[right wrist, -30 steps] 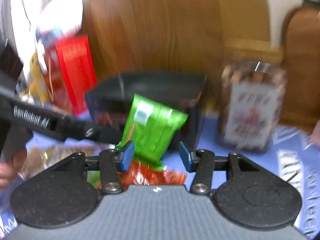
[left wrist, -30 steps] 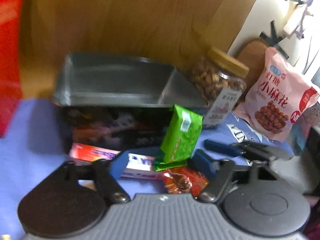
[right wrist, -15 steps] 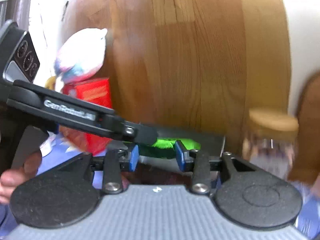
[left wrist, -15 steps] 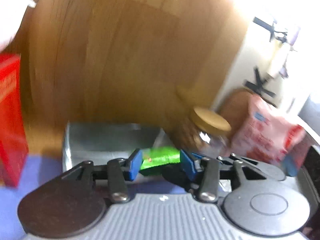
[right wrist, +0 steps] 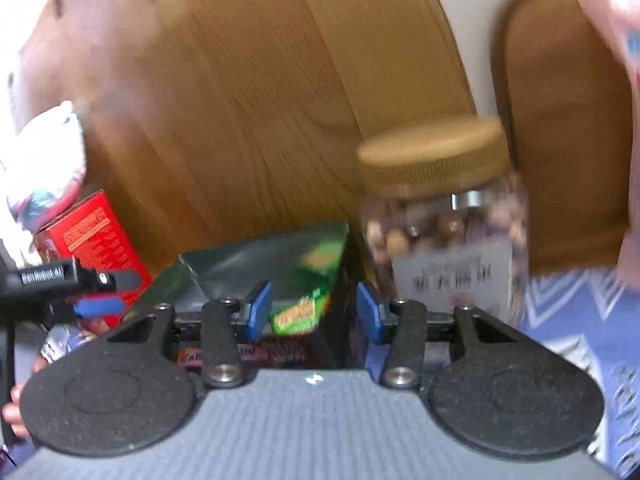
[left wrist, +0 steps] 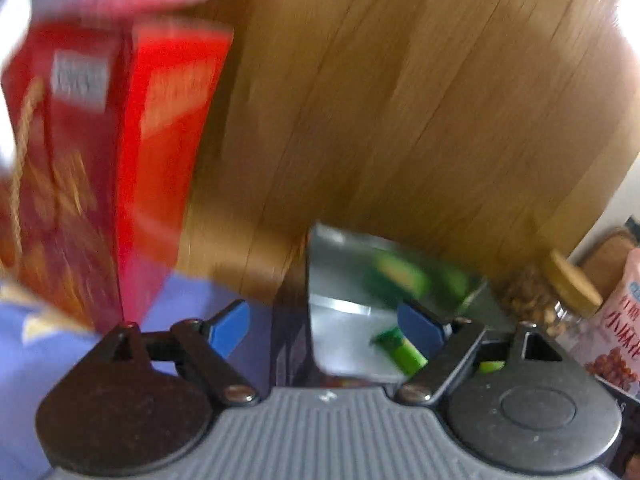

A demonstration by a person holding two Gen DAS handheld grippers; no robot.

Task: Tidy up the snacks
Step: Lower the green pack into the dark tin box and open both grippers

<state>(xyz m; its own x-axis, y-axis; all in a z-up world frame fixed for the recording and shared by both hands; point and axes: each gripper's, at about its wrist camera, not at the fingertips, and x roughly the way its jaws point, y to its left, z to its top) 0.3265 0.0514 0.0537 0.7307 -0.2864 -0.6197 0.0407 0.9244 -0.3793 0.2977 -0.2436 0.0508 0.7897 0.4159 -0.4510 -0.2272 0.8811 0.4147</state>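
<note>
A wood-panelled wall is seen behind a desk (left wrist: 48, 360) spread with lilac cloth. The left gripper (left wrist: 326, 326) is held released and empty; so is the right gripper (right wrist: 312, 310). The green snack packet (right wrist: 298, 314) is seen inside the silver-lined box (left wrist: 344, 324), at 12 o'clock from the right fingers and 1 o'clock from the left; its long axis cannot be judged through blur. The red carton (left wrist: 96, 168) stands at 10 o'clock, the nut jar (right wrist: 444, 216) at 1 o'clock of the right fingers, just beside the box.

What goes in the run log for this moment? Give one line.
left gripper: open, empty | right gripper: open, empty | green snack pack: inside silver-lined box | phase: released
</note>
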